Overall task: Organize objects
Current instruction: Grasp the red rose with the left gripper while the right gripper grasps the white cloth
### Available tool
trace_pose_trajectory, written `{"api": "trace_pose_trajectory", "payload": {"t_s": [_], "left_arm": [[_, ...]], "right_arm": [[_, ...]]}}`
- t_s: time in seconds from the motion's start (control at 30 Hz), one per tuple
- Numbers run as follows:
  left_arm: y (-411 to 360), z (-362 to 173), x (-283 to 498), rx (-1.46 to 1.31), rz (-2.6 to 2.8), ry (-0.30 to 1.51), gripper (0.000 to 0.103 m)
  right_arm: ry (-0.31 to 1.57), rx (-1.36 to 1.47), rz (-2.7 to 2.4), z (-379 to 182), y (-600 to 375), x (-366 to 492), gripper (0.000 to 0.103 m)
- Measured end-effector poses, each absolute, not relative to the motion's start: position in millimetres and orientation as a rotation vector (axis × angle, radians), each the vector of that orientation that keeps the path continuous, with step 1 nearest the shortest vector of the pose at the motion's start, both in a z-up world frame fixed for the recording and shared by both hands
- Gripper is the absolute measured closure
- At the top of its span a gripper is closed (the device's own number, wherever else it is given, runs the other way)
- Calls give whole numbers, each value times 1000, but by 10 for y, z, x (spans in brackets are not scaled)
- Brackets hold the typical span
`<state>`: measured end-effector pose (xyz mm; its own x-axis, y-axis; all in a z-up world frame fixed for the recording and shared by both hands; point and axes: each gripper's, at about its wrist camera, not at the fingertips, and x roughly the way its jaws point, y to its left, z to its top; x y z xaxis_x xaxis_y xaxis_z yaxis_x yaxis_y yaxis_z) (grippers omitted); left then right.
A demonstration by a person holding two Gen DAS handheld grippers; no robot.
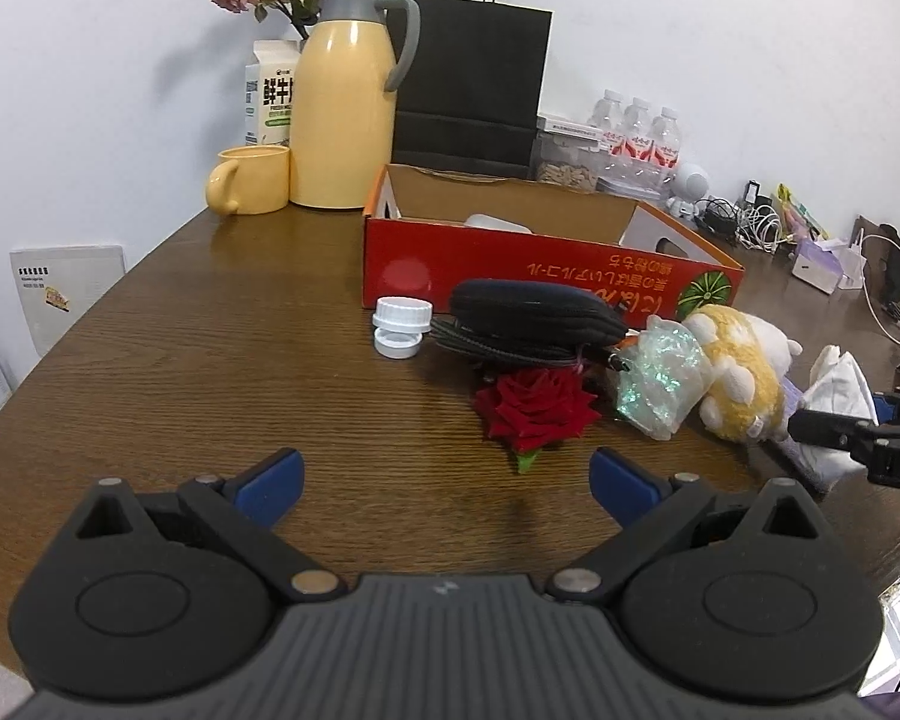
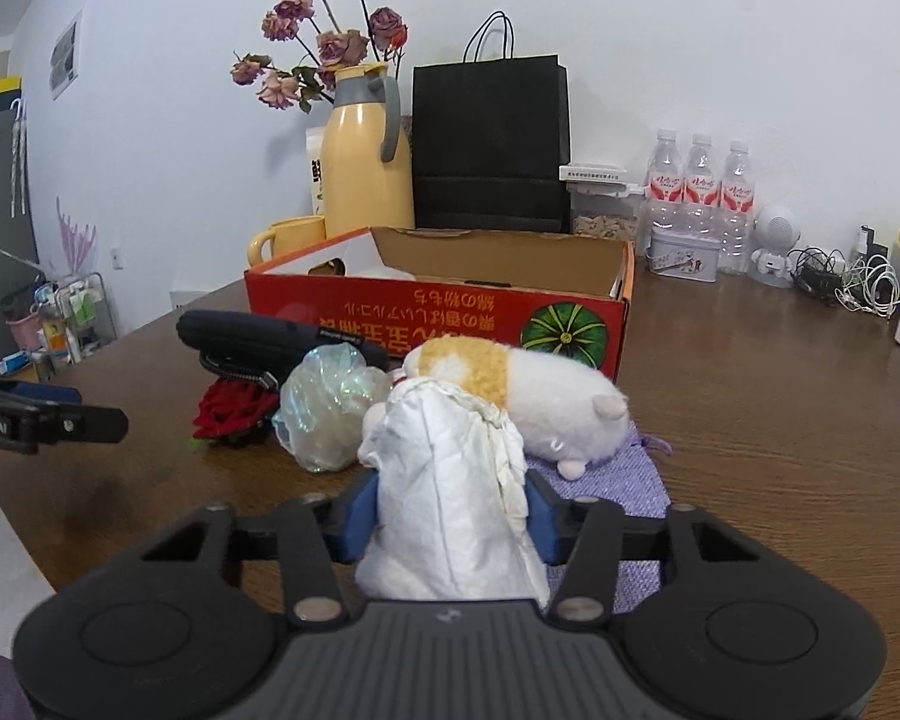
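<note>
Left wrist view: the left gripper hovers low over the brown wood-grain table, pointing level toward the clutter, its blue-padded jaws spread wide with nothing between them. Just ahead of the gap lies a red fabric rose with a green leaf. Behind the rose sits a black zippered pouch, and left of the pouch a white plastic screw-cap jar. Right of the rose stands a crinkled iridescent cellophane bag, touching a yellow-and-white plush toy. Behind them all is an open red cardboard box with a pumpkin print. At the back stand a yellow thermos jug, a yellow mug and a black paper bag. At the right edge the right gripper reaches in sideways, clamped on crumpled white tissue paper.

Right wrist view: the right gripper is held level just above the table, jaws narrowed onto the white tissue paper, which bulges up between the blue pads. It hangs over a lavender woven drawstring pouch. The plush toy lies on that pouch's far end, right behind the paper. The cellophane bag and rose lie to the left, the red box behind. The left gripper shows at the left edge.
</note>
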<state>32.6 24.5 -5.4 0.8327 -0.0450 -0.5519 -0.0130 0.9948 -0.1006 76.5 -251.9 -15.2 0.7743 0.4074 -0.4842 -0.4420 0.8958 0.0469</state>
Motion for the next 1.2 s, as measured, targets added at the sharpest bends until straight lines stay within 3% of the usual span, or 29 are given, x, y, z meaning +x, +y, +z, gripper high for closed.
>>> {"api": "trace_pose_trajectory", "payload": {"t_s": [0.67, 0.73, 0.87, 0.9, 1.2], "left_arm": [[-119, -161, 930, -37, -31, 610, 0], [-159, -225, 1031, -39, -27, 619, 7], [-193, -313, 1134, -57, -66, 652, 57], [-202, -313, 1113, -48, -61, 641, 62], [-124, -280, 807, -29, -104, 639, 66]], "right_arm": [[458, -73, 455, -33, -2475, 755, 60], [463, -74, 449, -46, -2473, 766, 60], [468, -72, 446, -60, -2481, 778, 60], [468, -72, 446, -62, -2482, 777, 60], [468, -68, 447, -71, -2484, 772, 60]]}}
